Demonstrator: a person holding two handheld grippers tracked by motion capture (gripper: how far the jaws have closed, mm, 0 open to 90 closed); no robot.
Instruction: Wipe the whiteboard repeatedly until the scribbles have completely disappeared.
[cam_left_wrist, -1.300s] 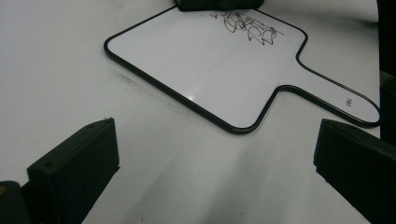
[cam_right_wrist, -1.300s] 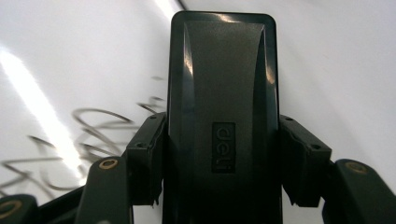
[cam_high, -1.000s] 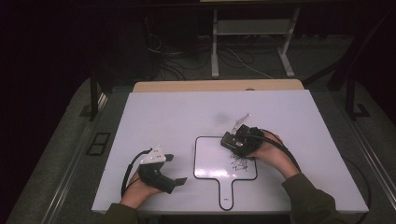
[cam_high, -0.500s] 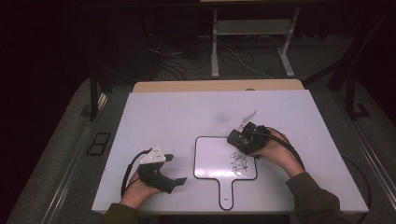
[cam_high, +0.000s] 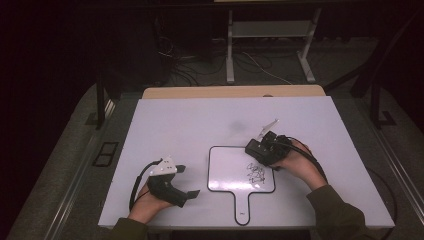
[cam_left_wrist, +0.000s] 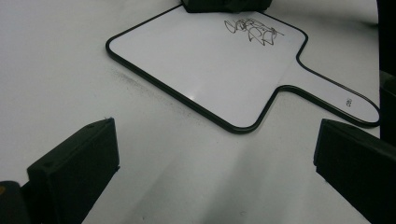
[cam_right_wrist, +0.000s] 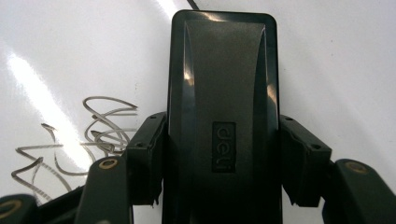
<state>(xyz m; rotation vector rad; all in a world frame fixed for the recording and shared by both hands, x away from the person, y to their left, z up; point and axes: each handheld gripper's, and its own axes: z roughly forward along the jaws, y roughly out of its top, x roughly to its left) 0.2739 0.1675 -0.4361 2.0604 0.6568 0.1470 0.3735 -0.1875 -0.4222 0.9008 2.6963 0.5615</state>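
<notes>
Clamped firmly on the black eraser (cam_right_wrist: 223, 93) with the right gripper (cam_high: 263, 149), both pads squeezing its long sides. Shifted only a touch toward the right since a second ago, hardly a stroke at all. Parked now at the upper right corner of the small handled whiteboard (cam_high: 227, 170), just beside the black scribble (cam_high: 256, 174) and not yet over it. Cannot tell whether pressed onto the board or held a hair above. Looks untouched, that scribble: same loops, no smear, no gap, so probably lining up rather than wiping, with all the erasing left to do. Likely calls for a pull back toward the person and across the ink, keeping the felt side flat. Over on the left, resting on the white table (cam_high: 200, 120) with the left gripper (cam_high: 189, 180) spread wide and empty, well apart from the board's near edge. Not steadying the board at all, so some risk of it sliding under the first stroke.
</notes>
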